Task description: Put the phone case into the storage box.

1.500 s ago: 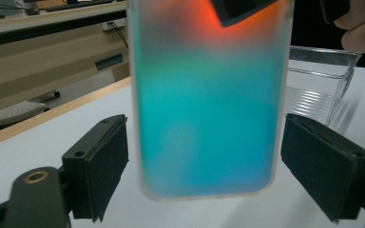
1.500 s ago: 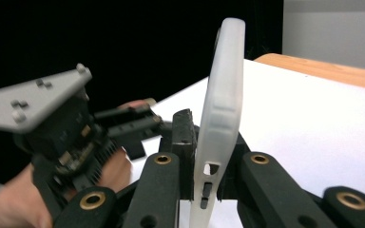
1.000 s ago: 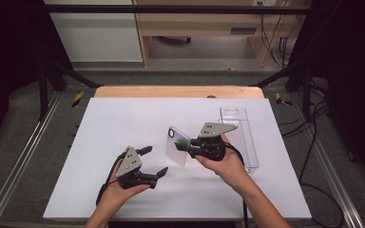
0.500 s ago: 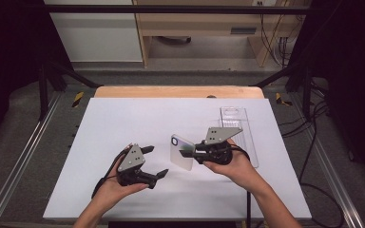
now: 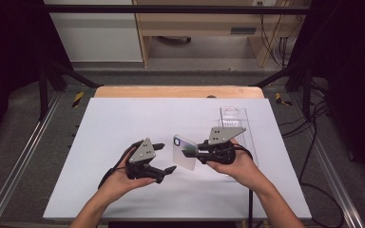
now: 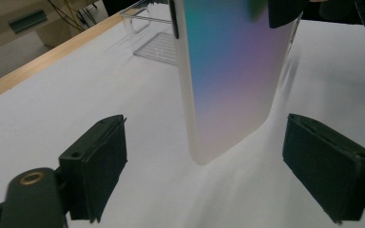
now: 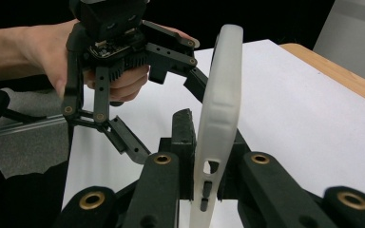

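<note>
Right gripper view: my right gripper [image 7: 204, 187] pinches the phone case [image 7: 218, 118] by one end, edge-on and lifted off the white table [image 7: 290, 109]. Left gripper [image 5: 164, 157] is spread wide, the case's free end between its jaws, untouched. Risk, I reckon: closing off-centre twists the case loose. Left gripper view adds the iridescent back and a clear tray [image 6: 157, 40] beyond.

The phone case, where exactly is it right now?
The phone case is held above the white table by the right gripper, right of centre in the high view, facing the open left gripper.
</note>
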Demonstrator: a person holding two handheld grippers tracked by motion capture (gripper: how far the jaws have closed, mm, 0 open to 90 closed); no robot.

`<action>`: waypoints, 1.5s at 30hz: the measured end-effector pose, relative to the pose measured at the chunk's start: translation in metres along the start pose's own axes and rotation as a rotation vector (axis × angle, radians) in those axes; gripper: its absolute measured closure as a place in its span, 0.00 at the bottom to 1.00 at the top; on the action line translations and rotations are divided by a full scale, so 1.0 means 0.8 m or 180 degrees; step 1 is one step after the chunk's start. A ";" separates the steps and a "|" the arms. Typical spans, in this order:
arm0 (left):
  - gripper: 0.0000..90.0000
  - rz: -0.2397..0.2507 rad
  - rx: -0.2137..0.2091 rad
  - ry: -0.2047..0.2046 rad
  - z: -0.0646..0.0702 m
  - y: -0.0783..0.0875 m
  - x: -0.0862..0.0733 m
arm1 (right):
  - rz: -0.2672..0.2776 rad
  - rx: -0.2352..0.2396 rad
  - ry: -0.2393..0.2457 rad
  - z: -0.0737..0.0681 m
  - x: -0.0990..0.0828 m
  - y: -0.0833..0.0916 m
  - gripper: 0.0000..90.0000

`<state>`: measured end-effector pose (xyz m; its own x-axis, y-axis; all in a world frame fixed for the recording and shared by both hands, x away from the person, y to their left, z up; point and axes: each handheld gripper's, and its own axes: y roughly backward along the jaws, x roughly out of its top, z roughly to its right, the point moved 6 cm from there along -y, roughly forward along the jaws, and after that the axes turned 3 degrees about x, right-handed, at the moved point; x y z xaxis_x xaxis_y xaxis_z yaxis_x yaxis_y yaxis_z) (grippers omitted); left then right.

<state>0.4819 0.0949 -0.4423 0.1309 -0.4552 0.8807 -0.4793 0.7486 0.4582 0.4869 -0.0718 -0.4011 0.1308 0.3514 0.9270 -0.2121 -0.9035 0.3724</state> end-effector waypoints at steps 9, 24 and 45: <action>0.29 0.0122 -0.0114 -0.0068 0.002 -0.003 0.007 | -0.0047 0.0074 0.0084 -0.008 0.000 -0.005 0.91; 0.52 0.0092 -0.0356 -0.0194 0.011 -0.006 0.004 | -0.0074 0.0215 0.0142 -0.018 0.000 -0.014 0.90; 0.75 -0.0094 -0.0324 -0.0097 0.004 -0.003 -0.003 | -0.0097 0.0129 0.0106 -0.008 -0.003 -0.019 0.88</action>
<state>0.4800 0.0930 -0.4459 0.1166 -0.4911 0.8633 -0.3846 0.7790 0.4951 0.4836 -0.0571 -0.4085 0.1040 0.3862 0.9165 -0.1689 -0.9013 0.3990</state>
